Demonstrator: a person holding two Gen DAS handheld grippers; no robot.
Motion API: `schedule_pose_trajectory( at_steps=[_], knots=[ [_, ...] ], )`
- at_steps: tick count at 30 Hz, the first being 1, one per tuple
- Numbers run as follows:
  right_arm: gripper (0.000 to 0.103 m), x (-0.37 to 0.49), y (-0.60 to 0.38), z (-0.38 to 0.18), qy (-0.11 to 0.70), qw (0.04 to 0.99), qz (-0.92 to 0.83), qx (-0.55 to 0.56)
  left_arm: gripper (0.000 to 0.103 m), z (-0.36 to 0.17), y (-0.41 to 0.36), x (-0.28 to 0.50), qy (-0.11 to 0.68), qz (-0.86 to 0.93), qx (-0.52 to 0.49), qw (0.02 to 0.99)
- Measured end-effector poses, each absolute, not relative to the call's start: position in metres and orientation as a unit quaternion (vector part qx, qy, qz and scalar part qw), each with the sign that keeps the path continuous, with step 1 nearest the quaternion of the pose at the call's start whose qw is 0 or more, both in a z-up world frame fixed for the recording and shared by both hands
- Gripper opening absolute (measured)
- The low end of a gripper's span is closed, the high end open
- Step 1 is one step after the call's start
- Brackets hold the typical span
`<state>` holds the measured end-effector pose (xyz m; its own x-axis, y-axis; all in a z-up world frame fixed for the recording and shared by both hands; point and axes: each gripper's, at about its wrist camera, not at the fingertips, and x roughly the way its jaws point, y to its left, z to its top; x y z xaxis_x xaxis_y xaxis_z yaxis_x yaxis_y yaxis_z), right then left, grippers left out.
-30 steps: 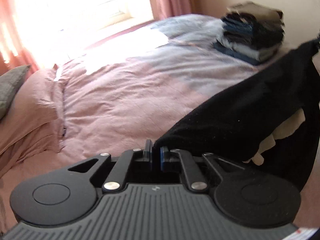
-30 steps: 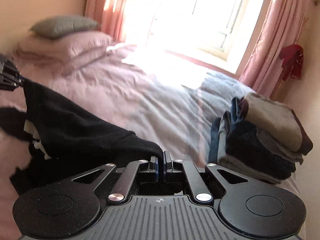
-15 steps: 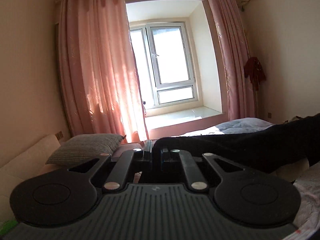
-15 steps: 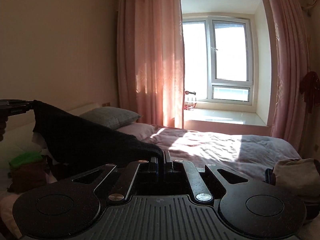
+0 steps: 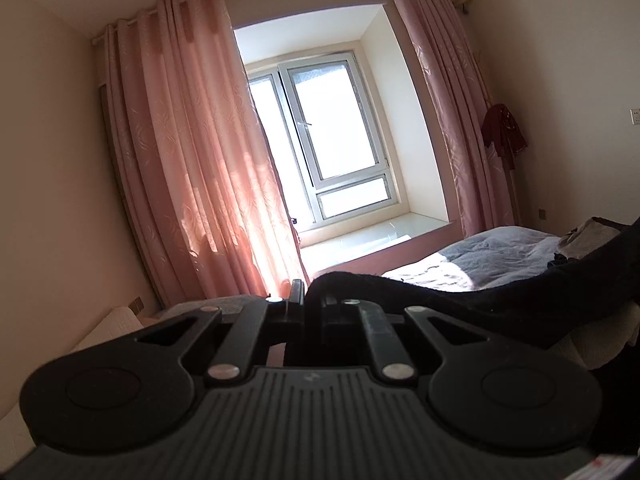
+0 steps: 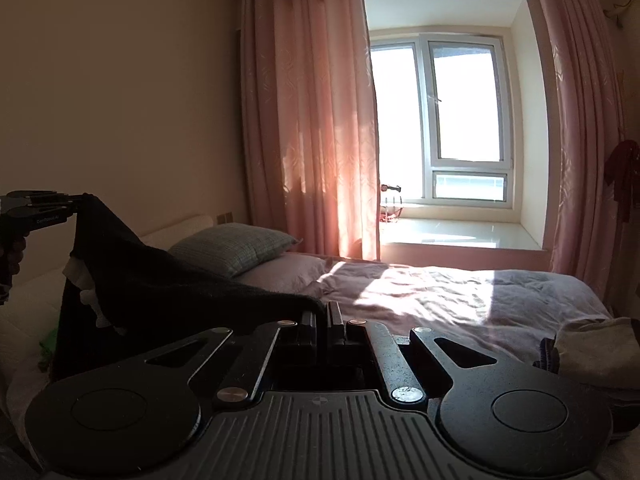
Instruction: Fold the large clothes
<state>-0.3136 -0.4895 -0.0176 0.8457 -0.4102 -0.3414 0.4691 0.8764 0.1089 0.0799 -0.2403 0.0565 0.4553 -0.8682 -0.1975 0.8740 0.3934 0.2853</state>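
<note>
The whole outlook has swung: a second ago both wrist views looked down onto the bed (image 6: 460,300), and now they face nearly level toward the window (image 6: 464,116) and the pink curtains (image 6: 308,120), so both hands have come up high and have slowed over the last half second. In the right wrist view the bed fills the band from 3 to 5 o'clock, with a grey pillow (image 6: 232,246) near centre and the top of a pile of folded clothes (image 6: 596,352) at 4 o'clock.

The black garment (image 6: 160,292) has come up with them. Earlier it drooped onto the bedding; now its top edge runs as a sagging line between the two tools and the rest hangs below at 8 o'clock in the right wrist view, with pale print or lining showing. Whether its hem clears the bed I cannot tell.

The left gripper (image 6: 82,199) sits at 9 o'clock in the right wrist view, jaws clamped on one corner. The right gripper (image 6: 322,314) is pinched tight on the other, cloth bunching over its left finger. In the left wrist view the left gripper (image 5: 310,296) shows the fabric leaving toward 3 o'clock.

My reading: the garment is lifted and spread, ready to be shaken flat or laid down for the first fold
</note>
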Motion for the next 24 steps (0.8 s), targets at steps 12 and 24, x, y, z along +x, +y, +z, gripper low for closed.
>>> schedule_pose_trajectory(
  at_steps=[12,24],
  knots=[
    [0.040,-0.316,-0.632,-0.213,0.333,0.815,-0.364,0.303,0.037,-0.187,-0.442,0.188,0.300,-0.452,0.296,0.787],
    [0.048,-0.350,-0.514,-0.363,0.487,0.742,-0.224,0.403,0.037,-0.278,-0.280,0.134,0.506,-0.341,0.280,0.741]
  ],
)
